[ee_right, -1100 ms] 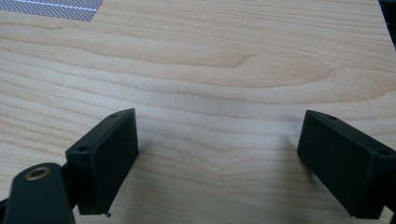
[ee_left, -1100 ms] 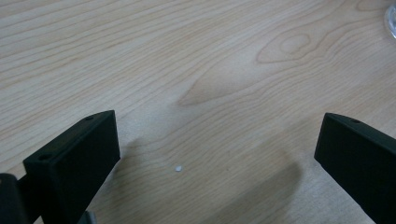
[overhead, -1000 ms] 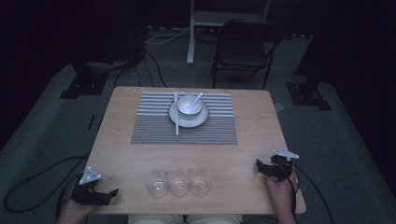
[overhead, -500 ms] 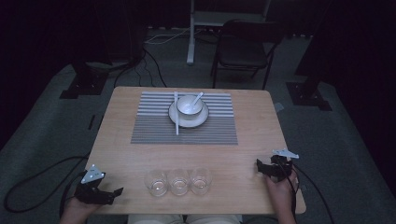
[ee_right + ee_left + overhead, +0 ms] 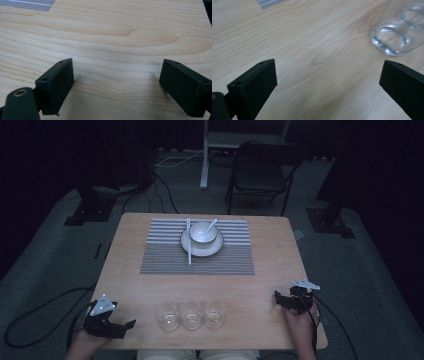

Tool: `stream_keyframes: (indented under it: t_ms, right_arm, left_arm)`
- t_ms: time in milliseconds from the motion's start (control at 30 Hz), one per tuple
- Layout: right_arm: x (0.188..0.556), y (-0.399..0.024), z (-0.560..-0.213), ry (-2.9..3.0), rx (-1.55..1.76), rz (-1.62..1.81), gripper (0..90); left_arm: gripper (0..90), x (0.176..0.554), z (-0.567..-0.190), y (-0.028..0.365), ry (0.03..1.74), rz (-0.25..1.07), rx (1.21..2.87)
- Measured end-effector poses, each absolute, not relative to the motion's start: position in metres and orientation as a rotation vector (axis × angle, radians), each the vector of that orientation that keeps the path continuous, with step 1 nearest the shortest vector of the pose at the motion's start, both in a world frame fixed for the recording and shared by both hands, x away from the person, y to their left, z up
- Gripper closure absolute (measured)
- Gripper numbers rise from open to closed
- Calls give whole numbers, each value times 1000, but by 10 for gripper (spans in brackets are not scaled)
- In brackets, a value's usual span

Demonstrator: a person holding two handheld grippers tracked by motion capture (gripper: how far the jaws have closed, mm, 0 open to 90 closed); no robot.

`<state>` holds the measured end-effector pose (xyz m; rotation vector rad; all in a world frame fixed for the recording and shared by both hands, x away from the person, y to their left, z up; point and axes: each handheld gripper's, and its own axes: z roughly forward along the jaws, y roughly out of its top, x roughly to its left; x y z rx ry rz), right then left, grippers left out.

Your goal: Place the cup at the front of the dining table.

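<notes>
The left gripper (image 5: 122,327) sits at the near left corner of the table (image 5: 280,270), held in the person's left hand (image 5: 87,345). Its jaws stand wide apart with only bare wood between them; they hold nothing and touch no object. In the left gripper view the nearest glass (image 5: 393,37) lies ahead and to one side of the jaws, well clear of both.

The right gripper (image 5: 276,299) rests near the near right corner, gripped by the right hand (image 5: 300,322). Its jaws are also spread wide, empty, over plain tabletop.

Three glasses (image 5: 191,314) stand in a row along the near edge, side by side, between the two grippers and apart from each.

Toward the far edge a striped placemat (image 5: 165,257) carries a plate (image 5: 202,249) with a bowl (image 5: 202,233) on it.
</notes>
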<state>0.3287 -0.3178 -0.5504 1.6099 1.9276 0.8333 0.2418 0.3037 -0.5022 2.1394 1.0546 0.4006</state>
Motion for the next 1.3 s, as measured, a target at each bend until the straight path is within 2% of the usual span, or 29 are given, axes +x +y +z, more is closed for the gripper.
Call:
stream_keyframes:
  t_ms: [533, 1300]
  right_arm:
    - [329, -318, -550, 1927, 1610, 833, 118]
    - [329, -318, -550, 1928, 1610, 833, 118]
  left_arm:
    - [14, 246, -478, 280, 922, 361, 2120]
    - [15, 245, -459, 241, 713, 300, 2191]
